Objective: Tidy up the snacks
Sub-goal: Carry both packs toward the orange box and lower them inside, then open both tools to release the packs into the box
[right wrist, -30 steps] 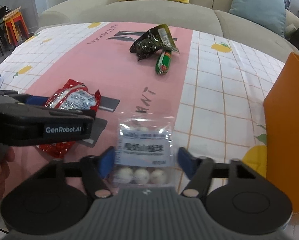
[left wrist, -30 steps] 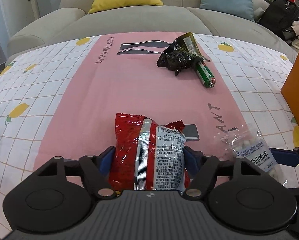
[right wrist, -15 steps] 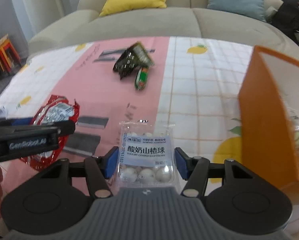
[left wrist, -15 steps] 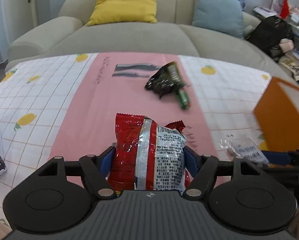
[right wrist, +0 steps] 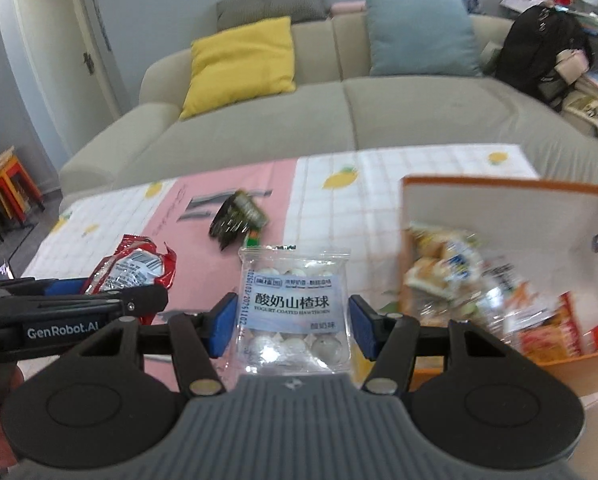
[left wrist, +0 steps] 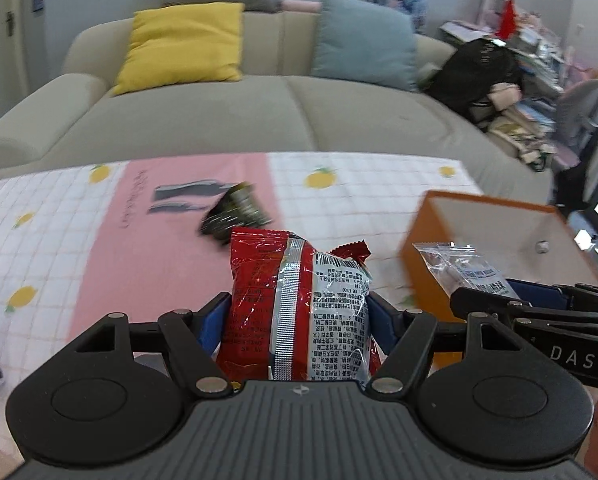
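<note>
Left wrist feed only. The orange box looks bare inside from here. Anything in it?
Observer: Yes. The right wrist view shows the orange box holding a heap of snack packets.
Operator: What's in the clear packet on my right?
Observer: White balls. The clear packet is labelled yogurt-coated hawthorn, and the right gripper has its jaws clamped on its sides.
Operator: Anything hidden behind my red bag?
Observer: The end of a green stick shows at the near edge of the dark packet.
</note>
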Demonstrator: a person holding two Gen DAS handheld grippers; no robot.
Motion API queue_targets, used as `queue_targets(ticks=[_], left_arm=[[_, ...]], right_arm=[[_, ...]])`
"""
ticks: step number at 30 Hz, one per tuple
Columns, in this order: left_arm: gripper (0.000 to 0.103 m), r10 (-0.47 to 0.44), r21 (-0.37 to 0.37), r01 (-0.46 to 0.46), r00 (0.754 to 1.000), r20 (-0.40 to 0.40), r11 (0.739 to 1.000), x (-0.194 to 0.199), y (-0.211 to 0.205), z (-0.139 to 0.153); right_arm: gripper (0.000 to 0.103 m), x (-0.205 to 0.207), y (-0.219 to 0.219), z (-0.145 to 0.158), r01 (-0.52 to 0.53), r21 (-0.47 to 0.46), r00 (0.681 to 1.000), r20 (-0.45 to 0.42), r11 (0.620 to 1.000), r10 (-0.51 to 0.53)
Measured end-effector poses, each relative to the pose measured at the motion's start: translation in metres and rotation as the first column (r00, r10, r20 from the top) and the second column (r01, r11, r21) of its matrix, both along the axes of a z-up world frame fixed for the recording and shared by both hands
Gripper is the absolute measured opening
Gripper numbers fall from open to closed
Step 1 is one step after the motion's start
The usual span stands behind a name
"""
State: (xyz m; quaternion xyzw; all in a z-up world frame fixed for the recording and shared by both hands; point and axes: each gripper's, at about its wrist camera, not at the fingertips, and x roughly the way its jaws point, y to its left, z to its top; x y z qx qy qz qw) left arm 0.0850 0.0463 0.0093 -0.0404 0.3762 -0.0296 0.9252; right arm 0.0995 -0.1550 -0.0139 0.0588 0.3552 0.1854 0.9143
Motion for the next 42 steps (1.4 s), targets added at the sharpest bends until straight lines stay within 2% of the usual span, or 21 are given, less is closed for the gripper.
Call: queue_targets(ticks=[6, 8, 13, 16, 19, 22, 28, 33, 36, 42], left_arm=[[0.082, -0.149, -0.006, 0.149, 0.989, 0.007, 0.989, 0.024, -0.056, 0.023], [0.082, -0.204, 0.008, 0.204, 0.979, 0.010, 0.979, 0.034, -0.080, 0.029], [0.082, -0.317, -0.017, 0.317, 0.948, -0.007, 0.948, 0.061, -0.130, 0.036], [0.082, -0.378, 0.002, 0.378, 0.926, -0.030, 0.926, 0.079, -0.160, 0.032], [0.082, -0.421, -0.023, 0.421, 0.904, -0.070, 0.907, 0.095, -0.183, 0.024], [0.082, -0.444, -0.053, 0.440, 0.888, -0.123, 0.896, 0.111, -0.205, 0.011], [0.082, -0.480, -0.067, 0.479, 0.844, -0.238, 0.875, 0.138, -0.242, -0.024], [0.082, -0.464, -0.105, 0.457, 0.819, -0.337, 0.883, 0.170, -0.253, -0.054], [0.082, -0.457, -0.074, 0.465, 0.807, -0.374, 0.882, 0.182, -0.259, -0.067], [0.082, -0.431, -0.080, 0.443, 0.788, -0.440, 0.893, 0.204, -0.268, -0.089]], right_arm=[[0.058, 0.009, -0.068, 0.024, 0.067, 0.048, 0.998, -0.004, 0.997, -0.066], [0.058, 0.014, -0.089, 0.028, 0.091, 0.053, 0.996, -0.016, 0.994, -0.090], [0.058, 0.035, -0.146, 0.030, 0.152, 0.052, 0.986, -0.073, 0.987, -0.148], [0.058, 0.049, -0.170, 0.029, 0.168, 0.020, 0.982, -0.095, 0.986, -0.166], [0.058, 0.063, -0.190, 0.026, 0.165, -0.035, 0.979, -0.113, 0.986, -0.168], [0.058, 0.077, -0.207, 0.017, 0.147, -0.095, 0.977, -0.143, 0.985, -0.159], [0.058, 0.103, -0.234, -0.014, 0.101, -0.154, 0.961, -0.240, 0.983, -0.136], [0.058, 0.123, -0.232, -0.040, 0.031, -0.245, 0.954, -0.280, 0.969, -0.102], [0.058, 0.133, -0.225, -0.050, -0.018, -0.285, 0.953, -0.296, 0.958, -0.070], [0.058, 0.150, -0.205, -0.073, -0.136, -0.408, 0.948, -0.319, 0.903, -0.002]])
